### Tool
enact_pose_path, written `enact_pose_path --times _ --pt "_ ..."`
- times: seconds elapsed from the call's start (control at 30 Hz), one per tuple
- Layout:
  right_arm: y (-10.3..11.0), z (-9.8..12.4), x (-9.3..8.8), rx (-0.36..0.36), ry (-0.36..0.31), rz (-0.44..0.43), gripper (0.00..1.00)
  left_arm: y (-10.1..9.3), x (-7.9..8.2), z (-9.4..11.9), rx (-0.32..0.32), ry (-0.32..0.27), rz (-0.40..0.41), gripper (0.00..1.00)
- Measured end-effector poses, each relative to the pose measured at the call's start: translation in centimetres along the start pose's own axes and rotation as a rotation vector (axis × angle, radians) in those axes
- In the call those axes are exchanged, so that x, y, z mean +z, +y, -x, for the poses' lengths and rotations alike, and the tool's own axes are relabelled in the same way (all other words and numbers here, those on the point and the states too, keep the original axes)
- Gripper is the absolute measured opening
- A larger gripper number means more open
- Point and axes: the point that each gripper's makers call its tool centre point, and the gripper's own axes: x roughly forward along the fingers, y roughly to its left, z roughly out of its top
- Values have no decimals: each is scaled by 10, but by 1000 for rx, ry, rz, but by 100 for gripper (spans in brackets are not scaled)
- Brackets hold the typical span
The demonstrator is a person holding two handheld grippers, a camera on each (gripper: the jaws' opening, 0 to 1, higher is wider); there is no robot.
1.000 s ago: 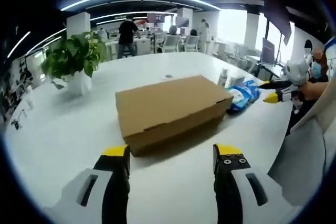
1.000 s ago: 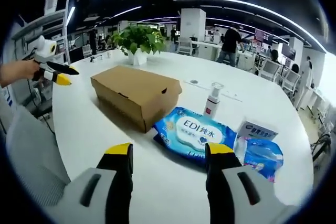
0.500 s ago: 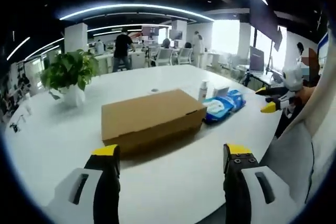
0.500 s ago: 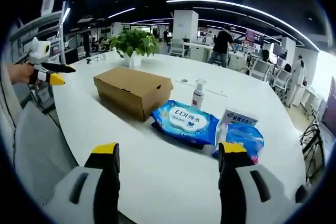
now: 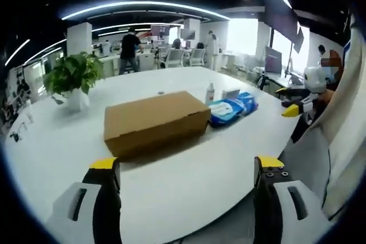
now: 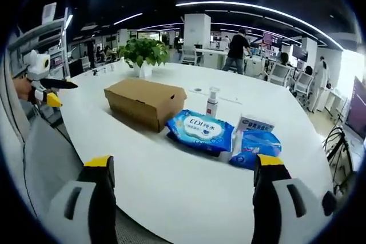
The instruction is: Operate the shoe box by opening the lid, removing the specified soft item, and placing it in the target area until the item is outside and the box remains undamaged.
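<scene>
since the earlier frames, both cameras drawn back from the shoe box (image 5: 154,119), which reads smaller and farther off; jaw gap wider on both tools than a second ago.

left gripper (image 5: 187,164): jaws spread wide, holding nothing, hovering over the near edge of the white table (image 5: 189,167), well short of the shoe box. right gripper (image 6: 184,163): likewise spread wide and empty, above the table edge, well apart from the shoe box. also seen as a yellow-tipped tool at the right of the left gripper view.

shoe box: brown cardboard, lid closed, flat on the table, undamaged as far as visible. contents hidden.

just beside the shoe box, on its far-right end in the left gripper view: blue wipes pack (image 6: 201,130), lying flat. beyond the pack, away from the shoe box: small white carton (image 6: 255,125) and a second blue pack (image 6: 257,147). near the shoe box, behind the wipes pack: pump bottle (image 6: 212,103), upright. past the shoe box's other end: potted plant (image 5: 72,77), apart from it.

people standing among desks far behind the shoe box.
</scene>
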Motion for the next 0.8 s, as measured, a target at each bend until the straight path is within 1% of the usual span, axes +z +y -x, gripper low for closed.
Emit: enact_pose_path --times 0.1,0.23,0.53,0.8 --pt "-1 3 -1 -6 3 -7 96 0 -1 1 0 1 6 100" --pt "-3 5 -1 -10 1 -16 96 1 2 3 13 -18 23 100" --pt "-6 8 1 -19 -10 -22 96 6 8 6 31 -50 27 100" --pt "-7 11 -1 -25 -7 -24 96 6 8 8 33 -53 28 100"
